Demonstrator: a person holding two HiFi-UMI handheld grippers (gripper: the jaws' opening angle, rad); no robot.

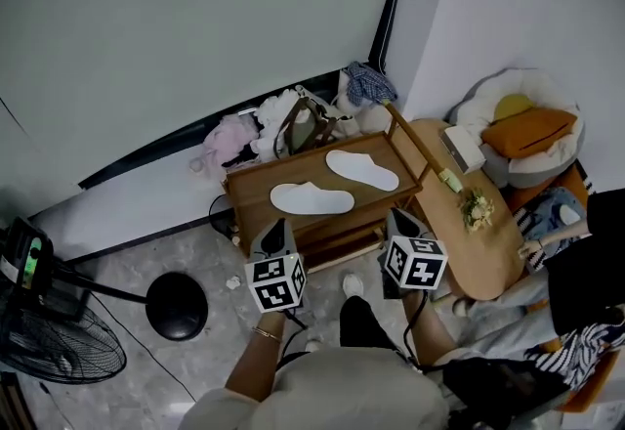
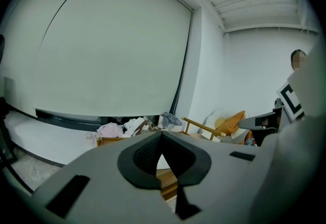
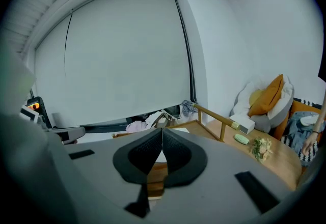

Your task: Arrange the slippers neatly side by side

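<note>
Slippers: two on the counter (image 1: 256, 186); near slipper (image 1: 312, 197), far slipper (image 1: 362, 169) apart.
Claws: your left claw (image 1: 276, 229), right claw (image 1: 397, 220) both pressed together, empty, before counter.
Surroundings: one clothes pile (image 1: 278, 120) behind counter; one fan (image 1: 59, 325) left of it.

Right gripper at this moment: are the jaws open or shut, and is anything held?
Shut and empty. In its own view the right gripper shows its pads meeting at the tips, with nothing between them.
</note>
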